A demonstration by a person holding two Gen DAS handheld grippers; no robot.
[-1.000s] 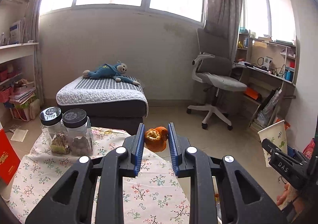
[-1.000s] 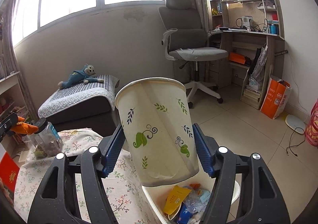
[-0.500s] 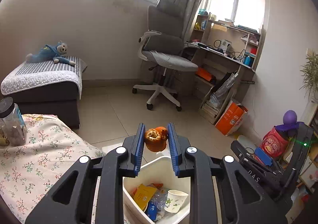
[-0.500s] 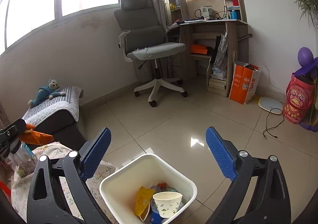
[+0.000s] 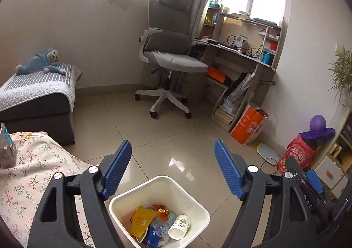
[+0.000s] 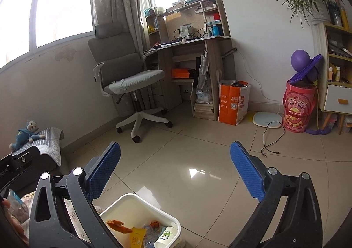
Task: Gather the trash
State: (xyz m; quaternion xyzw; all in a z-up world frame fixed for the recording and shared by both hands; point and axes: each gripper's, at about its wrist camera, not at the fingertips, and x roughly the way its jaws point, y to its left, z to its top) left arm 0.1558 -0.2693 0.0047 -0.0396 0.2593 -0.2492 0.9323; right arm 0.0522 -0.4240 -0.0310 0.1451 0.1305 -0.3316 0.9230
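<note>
**A:** How do your tongs stand?

**B:** Your left tongs (image 5: 172,168) are spread wide, the blue pads far apart, gripping nothing and touching nothing. They hang over the white bin (image 5: 199,204), which sits at the bottom centre of the left wrist view. Your right tongs (image 6: 175,173) are just as wide and equally empty, with only floor tile between the pads.

**A:** And the trash?

**B:** It lies in the bin. In the left view you can see a yellow wrapper (image 5: 140,220), an orange peel (image 5: 162,211) beside it, a crumpled clear plastic bottle (image 5: 158,227), and a paper cup with green leaf print (image 5: 179,227) lying on its side at the lower right of the pile. In the right view the bin (image 6: 140,206) sits at the bottom, left of centre, and a piece of orange peel (image 6: 118,227) shows above the wrapper near its left wall; you cannot tell whether it rests or is falling.

**A:** What is beside the bin?

**B:** The worktop with the floral cloth (image 5: 33,173), at the lower left of the left view.
</note>
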